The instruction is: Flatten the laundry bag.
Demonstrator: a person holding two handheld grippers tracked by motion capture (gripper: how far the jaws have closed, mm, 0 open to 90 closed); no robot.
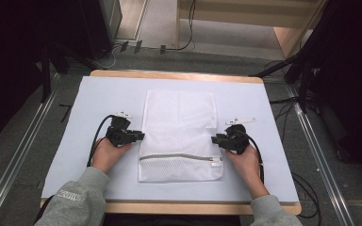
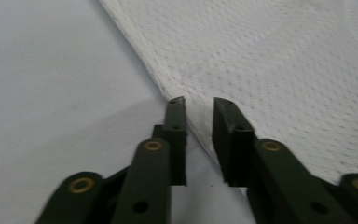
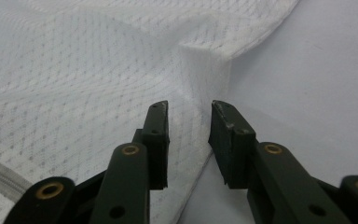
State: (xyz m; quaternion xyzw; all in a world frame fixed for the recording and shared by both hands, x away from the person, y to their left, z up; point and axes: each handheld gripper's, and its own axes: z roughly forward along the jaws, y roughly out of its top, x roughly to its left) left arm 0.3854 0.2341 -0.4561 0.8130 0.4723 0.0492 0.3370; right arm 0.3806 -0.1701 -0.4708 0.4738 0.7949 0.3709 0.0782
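Slippage is risked: both open grippers, left gripper [image 1: 139,136] and right gripper [image 1: 215,140], straddle only thin side edges of the mesh bag [image 1: 180,136].

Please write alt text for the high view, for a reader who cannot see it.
A white mesh laundry bag lies flat on a pale table cover. A person's left tool and right tool meet its two side edges.
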